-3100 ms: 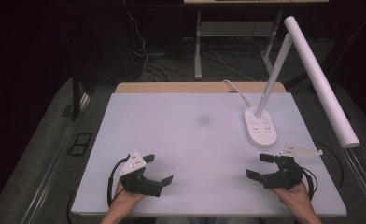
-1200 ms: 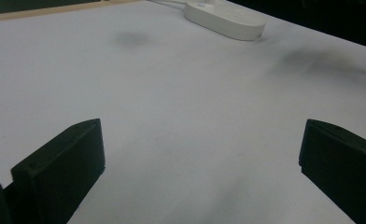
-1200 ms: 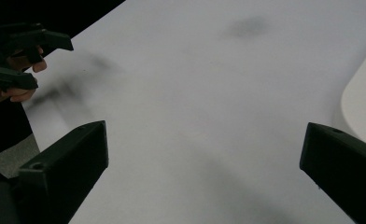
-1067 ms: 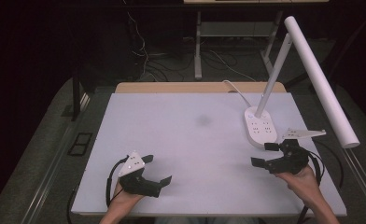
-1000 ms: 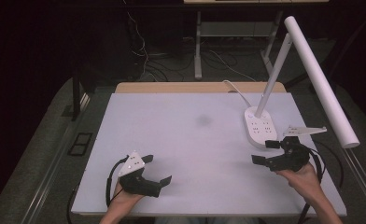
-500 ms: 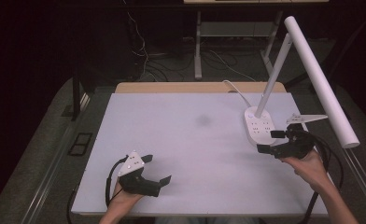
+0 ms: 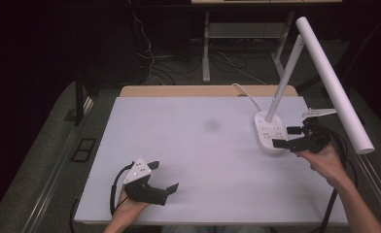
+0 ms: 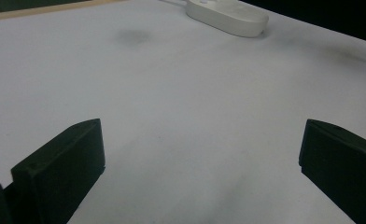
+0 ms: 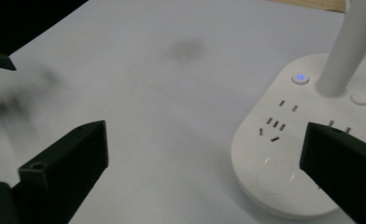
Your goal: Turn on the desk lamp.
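A white desk lamp stands at the table's right side, with an oval base (image 7: 270, 132) that carries sockets and a glowing blue button (image 9: 300, 78), and a long tube head (image 7: 333, 82) on a slanted stem. My right gripper (image 7: 285, 137) hovers open at the base's right edge, one jaw over the base. In the right gripper view the base (image 9: 293, 140) lies between and beyond the spread jaws. My left gripper (image 7: 165, 179) rests open near the table's front left, nothing between its jaws. The left gripper view has the lamp base (image 8: 228, 14) far off.
The white table top (image 7: 198, 145) has a faint dark smudge (image 7: 212, 125) near its middle. The lamp's cable (image 7: 242, 92) runs off the back edge. A wooden strip (image 7: 198, 91) borders the far side. Dark floor with cables lies beyond.
My right gripper has moved forward and slightly left from the front right of the table to the lamp base. The left gripper has stayed put.
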Demonstrator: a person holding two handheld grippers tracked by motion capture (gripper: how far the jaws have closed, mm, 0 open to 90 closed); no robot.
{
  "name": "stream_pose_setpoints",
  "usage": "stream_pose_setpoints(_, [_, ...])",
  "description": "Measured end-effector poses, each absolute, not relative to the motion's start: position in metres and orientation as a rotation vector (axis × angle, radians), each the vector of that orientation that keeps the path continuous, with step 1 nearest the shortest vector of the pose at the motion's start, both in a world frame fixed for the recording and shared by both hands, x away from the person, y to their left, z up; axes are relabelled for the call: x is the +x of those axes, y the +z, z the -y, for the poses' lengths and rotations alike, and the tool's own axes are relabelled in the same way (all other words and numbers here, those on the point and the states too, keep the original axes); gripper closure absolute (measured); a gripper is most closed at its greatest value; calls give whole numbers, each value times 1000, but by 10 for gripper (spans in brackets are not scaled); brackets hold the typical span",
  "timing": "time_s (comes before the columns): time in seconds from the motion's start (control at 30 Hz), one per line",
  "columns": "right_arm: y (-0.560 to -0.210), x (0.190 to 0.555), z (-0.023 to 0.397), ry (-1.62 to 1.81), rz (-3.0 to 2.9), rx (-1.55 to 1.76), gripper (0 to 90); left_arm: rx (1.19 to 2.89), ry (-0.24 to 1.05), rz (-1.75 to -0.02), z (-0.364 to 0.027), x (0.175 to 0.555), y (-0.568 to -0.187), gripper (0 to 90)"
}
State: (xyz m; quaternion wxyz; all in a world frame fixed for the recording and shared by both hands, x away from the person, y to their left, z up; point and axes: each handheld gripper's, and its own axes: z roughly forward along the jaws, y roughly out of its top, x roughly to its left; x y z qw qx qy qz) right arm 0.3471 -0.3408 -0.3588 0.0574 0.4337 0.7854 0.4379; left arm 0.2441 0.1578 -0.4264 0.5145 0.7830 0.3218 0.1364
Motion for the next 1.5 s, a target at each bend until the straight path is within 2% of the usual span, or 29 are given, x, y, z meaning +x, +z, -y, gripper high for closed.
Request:
stream_pose_setpoints(1.1, [-370, 413, 383, 1275, -2241, 1514, 6, 1885, 320, -770, -157, 245, -427, 0])
stream_pose_setpoints(1.13, [-370, 415, 383, 1260, -2235, 1523, 16, 1886, 320, -769, -157, 245, -427, 0])
stream_pose_setpoints(1.17, [-370, 416, 384, 1252, -2234, 1522, 68, 1888, 319, -771, -157, 245, -427, 0])
stream_pose_setpoints(1.27, [-371, 421, 387, 1237, -2212, 1536, 77, 1889, 318, -769, -157, 245, -427, 0])
stream_pose_setpoints(1.33, [-373, 423, 390, 1228, -2198, 1553, 151, 1889, 318, -768, -157, 245, -427, 0])
stream_pose_setpoints(1.4, [-376, 426, 392, 1218, -2184, 1568, 157, 1889, 317, -769, -157, 246, -427, 0])
stream_pose_setpoints(1.5, [-380, 428, 395, 1208, -2158, 1566, 241, 1891, 316, -770, -158, 246, -427, 0])
